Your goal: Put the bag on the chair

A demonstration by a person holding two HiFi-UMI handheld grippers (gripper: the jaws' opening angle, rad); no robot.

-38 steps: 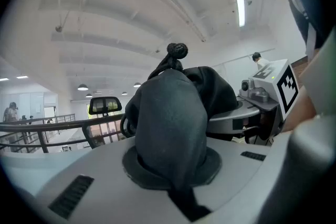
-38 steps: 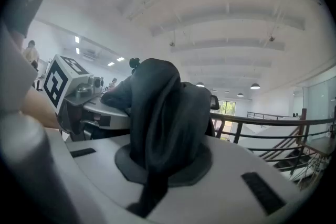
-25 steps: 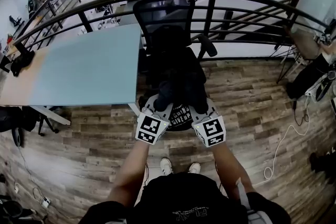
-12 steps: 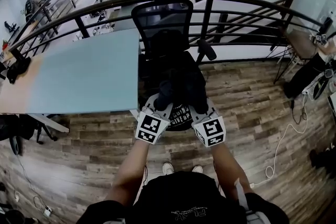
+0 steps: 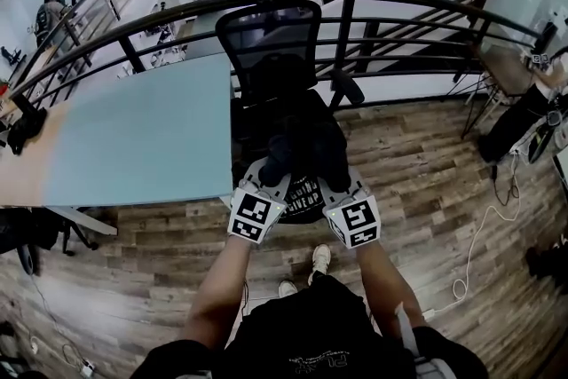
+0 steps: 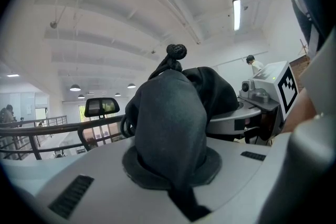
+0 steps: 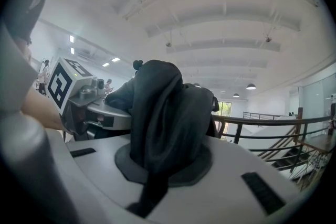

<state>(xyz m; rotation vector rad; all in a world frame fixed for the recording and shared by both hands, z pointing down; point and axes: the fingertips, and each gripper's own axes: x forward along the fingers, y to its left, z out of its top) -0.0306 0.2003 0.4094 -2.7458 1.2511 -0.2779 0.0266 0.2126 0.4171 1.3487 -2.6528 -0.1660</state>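
The person is standing at the near edge of the wooden floor [image 5: 426, 182] and facing the black office chair [image 5: 269, 31], which is sitting dead ahead at twelve o'clock, with its mesh back against the dark railing [image 5: 399, 0] and a pale blue table [image 5: 133, 129] lying off at ten o'clock. The black bag [image 5: 297, 146] is being held out over the chair's seat, between the person and the backrest, with its white-printed end nearest the person. The left gripper [image 5: 269, 173] is gripping the bag from about eleven o'clock and the right gripper [image 5: 342, 175] from about one o'clock. Each gripper's own view is showing its jaws pressed nearly together on a bunched fold of the bag's dark cloth, so both tools are pinching the bag rather than standing spread or empty. Both are pointing roughly level toward the chair. Judging from this, the carrying part of the job is looking close to finished: the bag is already lined up with the seat and covering most of it from above. Because the bag and the seat are both black, it is not possible to tell whether the bag is resting its weight on the cushion or hanging just above it. What is remaining, as far as one can judge, is settling the bag fully onto the seat, letting both pinches go, and drawing the grippers back toward six o'clock without dragging the cloth off the edge.
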